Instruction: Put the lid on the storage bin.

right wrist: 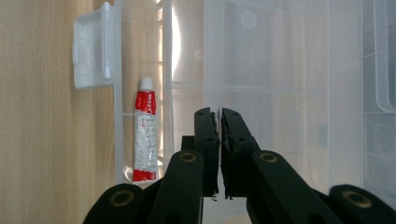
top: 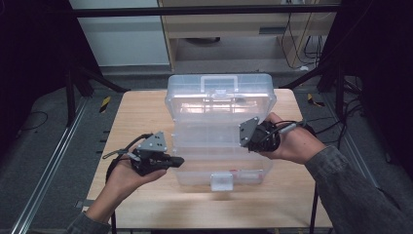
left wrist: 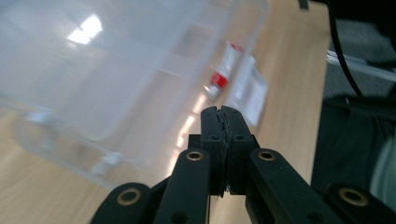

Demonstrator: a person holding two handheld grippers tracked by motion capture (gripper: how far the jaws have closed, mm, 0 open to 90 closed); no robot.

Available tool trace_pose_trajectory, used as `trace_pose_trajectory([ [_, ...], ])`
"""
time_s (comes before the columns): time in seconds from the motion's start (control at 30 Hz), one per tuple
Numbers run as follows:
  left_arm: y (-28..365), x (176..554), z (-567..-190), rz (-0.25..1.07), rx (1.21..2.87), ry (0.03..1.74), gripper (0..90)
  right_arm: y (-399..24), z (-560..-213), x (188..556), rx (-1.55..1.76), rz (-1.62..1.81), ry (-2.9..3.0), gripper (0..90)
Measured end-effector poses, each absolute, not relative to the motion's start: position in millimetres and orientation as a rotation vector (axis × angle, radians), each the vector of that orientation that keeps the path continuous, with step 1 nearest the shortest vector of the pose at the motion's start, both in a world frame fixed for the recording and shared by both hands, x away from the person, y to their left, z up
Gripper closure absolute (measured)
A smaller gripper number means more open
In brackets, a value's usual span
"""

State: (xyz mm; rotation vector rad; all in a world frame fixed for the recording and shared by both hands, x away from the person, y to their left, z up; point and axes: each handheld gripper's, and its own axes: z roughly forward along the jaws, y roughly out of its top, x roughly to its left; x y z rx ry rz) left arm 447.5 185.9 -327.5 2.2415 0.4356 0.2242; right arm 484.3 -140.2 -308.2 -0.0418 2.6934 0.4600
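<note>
Your left hand (top: 127, 176) comes in from the near left with the palm turned up, carrying the left gripper (top: 176, 161) so that its jaws point right, toward the near left side of the clear plastic organiser box (top: 220, 130). Those jaws are clenched on nothing; the left gripper view shows the two black pads (left wrist: 222, 122) pressed flat together with no gap. Your right hand (top: 291, 142) reaches in from the near right, sleeve on the forearm, and holds the right gripper (top: 242, 137) against the right side of the box, its grey plate facing left. Its jaws are clenched too, and the right gripper view shows its pads (right wrist: 219, 122) together above the box's clear compartments, with nothing between them.

The box sits in the middle of the wooden table (top: 141, 117), its lid standing open at the far side and its white latch (top: 221, 181) at the near edge.

From above, the box's contents are hard to make out. The gripper views add a red and white tube (right wrist: 144, 130) lying in a narrow compartment along the latch side of the box. The left gripper view shows that same tube (left wrist: 223, 70), blurred, through the clear wall, with the latch (left wrist: 252, 91) just beside it.
</note>
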Motion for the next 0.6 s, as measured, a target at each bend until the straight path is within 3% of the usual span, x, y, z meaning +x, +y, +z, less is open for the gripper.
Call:
trace_pose_trajectory([
  [0.2, 204, 456, -303, 0.314, 2.143, 0.536, 89.4, -142, -309, 484, -0.046, 0.475, 2.695, 86.2],
  [0.6, 210, 500, -286, 0.367, 2.089, 0.696, 89.7, -142, -310, 483, -0.048, 0.470, 2.689, 85.9],
])
